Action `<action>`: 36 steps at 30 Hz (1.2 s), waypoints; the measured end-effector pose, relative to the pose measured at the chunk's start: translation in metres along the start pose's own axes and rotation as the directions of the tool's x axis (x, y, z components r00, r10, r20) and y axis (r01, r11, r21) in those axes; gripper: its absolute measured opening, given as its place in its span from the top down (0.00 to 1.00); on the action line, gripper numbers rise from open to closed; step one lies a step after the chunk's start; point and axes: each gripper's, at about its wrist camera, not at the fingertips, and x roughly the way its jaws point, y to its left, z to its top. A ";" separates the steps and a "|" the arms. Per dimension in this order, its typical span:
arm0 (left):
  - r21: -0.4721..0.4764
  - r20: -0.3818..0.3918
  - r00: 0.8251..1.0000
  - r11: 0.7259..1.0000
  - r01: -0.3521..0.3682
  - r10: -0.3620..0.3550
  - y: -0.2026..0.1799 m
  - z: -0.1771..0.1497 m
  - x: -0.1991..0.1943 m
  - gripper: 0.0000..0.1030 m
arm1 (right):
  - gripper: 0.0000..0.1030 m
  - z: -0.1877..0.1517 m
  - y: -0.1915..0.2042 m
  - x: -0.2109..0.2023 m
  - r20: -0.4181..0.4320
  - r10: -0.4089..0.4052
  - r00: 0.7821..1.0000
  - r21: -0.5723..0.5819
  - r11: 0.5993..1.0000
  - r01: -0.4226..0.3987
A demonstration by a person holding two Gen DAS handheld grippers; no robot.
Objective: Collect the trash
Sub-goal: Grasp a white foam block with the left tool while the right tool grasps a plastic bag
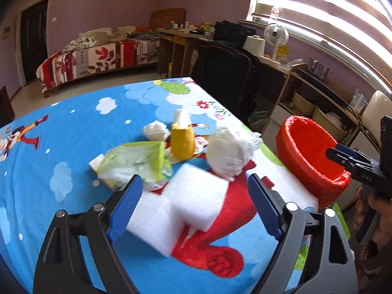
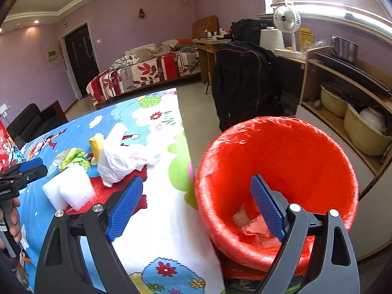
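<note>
Left gripper (image 1: 196, 203): jaws wide apart and empty, pointing down at the white foam block (image 1: 186, 205), which lies between and beyond them on the table.
Trash on the table, left to right: a yellow-green plastic wrapper (image 1: 137, 161) at the left, a small crumpled tissue ball (image 1: 156, 130) further back, an upright yellow tissue pack (image 1: 182, 143), then a large crumpled white tissue wad (image 1: 227, 155) just beyond the foam block.
Right gripper (image 2: 196, 205): jaws apart with nothing between them, over the near rim of the red-lined bin (image 2: 281, 147), which stands just off the table's right edge.
Bin contents: some paper scraps (image 2: 252, 227) already lie at the bottom.
Risk, foam: the block is light and wide; a grip that closes off centre would likely squeeze it out sideways or push it along the cloth.
Risk, tissue: the wad touches or nearly touches the foam's far side, so the left jaws could drag it along or knock it off the right edge.
Risk, bin: the thin liner could snag on the right jaws.
Surface: a table covered by a blue cartoon-print tablecloth (image 1: 73, 132), smooth enough that light things may slide.
Room: purple walls, a bed with a red-patterned cover (image 1: 98, 58) at the far left, a black bag (image 2: 245, 83), a white fan (image 2: 286, 22) and shelves under a bright window at the right.
</note>
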 end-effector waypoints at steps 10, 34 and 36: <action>-0.075 -0.054 0.994 0.992 -0.097 0.093 0.042 -0.024 0.004 0.14 | 0.18 -0.002 0.017 0.009 -0.024 0.033 0.999 -0.019 0.999 -0.033; -0.173 -0.187 0.982 0.983 -0.058 0.025 0.071 -0.040 0.045 0.23 | 0.13 0.009 0.080 0.055 -0.069 0.118 0.991 -0.093 0.988 -0.124; -0.176 -0.192 0.981 0.983 -0.044 0.010 0.071 -0.038 0.045 0.28 | 0.13 0.011 0.087 0.060 -0.070 0.120 0.990 -0.102 0.987 -0.127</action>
